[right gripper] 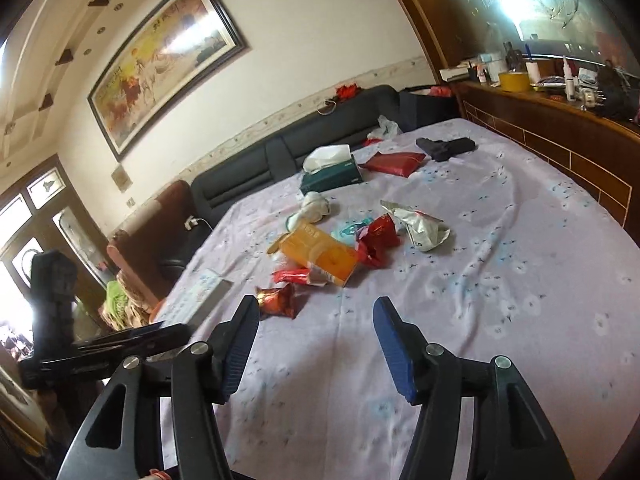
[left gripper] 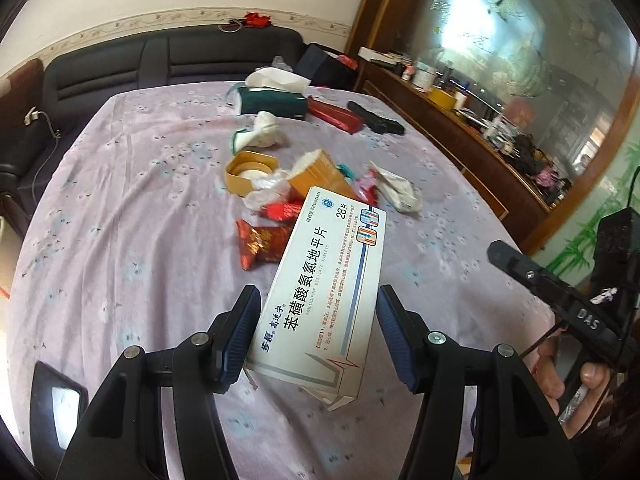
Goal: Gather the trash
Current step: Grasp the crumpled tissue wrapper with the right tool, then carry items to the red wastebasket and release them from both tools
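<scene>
Over the tablecloth (left gripper: pixel 132 184), I carry a white medicine box (left gripper: pixel 320 288) in my left gripper (left gripper: pixel 318 312).
Its half-spread jaws clamp the box's long sides; I should keep it level. My right gripper (right gripper: pixel 314 330) gapes, holding nothing; red wrapper (right gripper: pixel 278 300) sits at eleven o'clock.

A home's living room: a dark sofa (right gripper: pixel 304 136) runs along the wall at frame centre, under a framed painting (right gripper: pixel 160 60) upper left. Upper right, a wooden cabinet (right gripper: pixel 560 128) carries bottles and jars; the bench (right gripper: pixel 500 280) wears a flowered cloth.
</scene>
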Tool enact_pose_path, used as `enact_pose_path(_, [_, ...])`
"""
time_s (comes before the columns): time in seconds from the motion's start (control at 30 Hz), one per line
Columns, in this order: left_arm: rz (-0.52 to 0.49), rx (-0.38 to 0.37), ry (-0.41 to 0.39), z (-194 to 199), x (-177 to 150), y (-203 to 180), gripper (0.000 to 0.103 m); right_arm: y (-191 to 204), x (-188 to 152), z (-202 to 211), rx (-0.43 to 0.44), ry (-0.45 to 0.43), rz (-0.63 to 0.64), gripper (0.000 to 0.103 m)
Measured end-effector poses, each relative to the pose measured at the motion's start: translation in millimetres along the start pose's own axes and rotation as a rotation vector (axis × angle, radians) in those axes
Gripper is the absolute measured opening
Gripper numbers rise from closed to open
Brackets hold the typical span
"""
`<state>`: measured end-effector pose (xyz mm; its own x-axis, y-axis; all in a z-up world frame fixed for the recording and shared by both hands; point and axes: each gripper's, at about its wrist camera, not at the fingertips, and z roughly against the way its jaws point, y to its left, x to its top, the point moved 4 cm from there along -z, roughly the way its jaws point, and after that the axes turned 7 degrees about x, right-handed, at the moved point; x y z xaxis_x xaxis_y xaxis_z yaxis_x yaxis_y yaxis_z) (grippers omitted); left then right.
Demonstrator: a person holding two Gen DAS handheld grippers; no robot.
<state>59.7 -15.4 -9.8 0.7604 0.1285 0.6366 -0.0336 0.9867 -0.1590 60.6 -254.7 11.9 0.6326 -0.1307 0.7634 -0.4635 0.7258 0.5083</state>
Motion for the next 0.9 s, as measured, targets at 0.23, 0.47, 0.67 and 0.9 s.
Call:
enact_pose_path(0.23, [0.054,0.036,0.006,-16.2,15.3,21.8,0.059,-21.3,11.8,-48.9,0.07,0.059,-0.077,0.063])
enact_pose_path(0.47, [0.075,0.048,0.01,-19.3,15.6,34.4,0.059,-31.3,35.7,-84.0,0.016,0.08,-0.024,0.066])
enact_pose_path(0.67, [0.084,0.043,0.019,-21.6,11.1,36.1,0.059,-95.3,75.7,-115.3,-0.161,0.086,-0.052,0.067])
enact_pose_path(0.9, [0.088,0.035,0.019,-20.8,10.0,36.0,0.059,-136.4,75.4,-170.2,-0.234,0.211,-0.098,0.052])
